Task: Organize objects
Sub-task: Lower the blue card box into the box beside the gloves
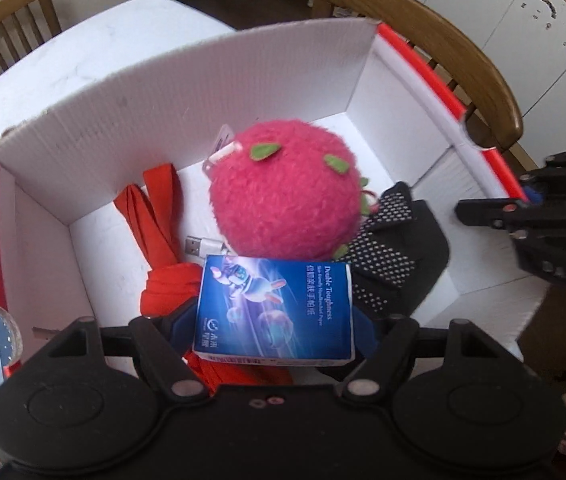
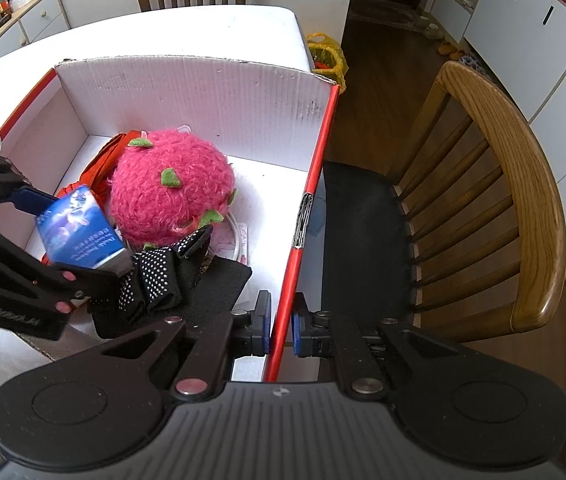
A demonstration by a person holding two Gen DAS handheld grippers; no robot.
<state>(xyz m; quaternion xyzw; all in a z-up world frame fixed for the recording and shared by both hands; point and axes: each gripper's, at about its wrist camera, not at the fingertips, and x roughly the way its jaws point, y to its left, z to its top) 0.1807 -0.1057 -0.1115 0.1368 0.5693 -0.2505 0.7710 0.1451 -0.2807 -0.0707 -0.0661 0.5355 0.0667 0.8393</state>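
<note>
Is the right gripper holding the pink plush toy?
No. The right gripper is clamped on the red edge of the box; the pink plush toy lies inside, untouched.

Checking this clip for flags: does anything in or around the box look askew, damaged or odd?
Mostly ordinary. The box has a ragged top edge on its far wall and a taped patch on its red rim. The right gripper pinches that rim. The left gripper holds the tissue pack tilted over the jumbled contents.

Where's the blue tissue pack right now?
Held in the left tool over the white box, the blue tissue pack sits beside the pink plush ball, above the red cloth.
</note>
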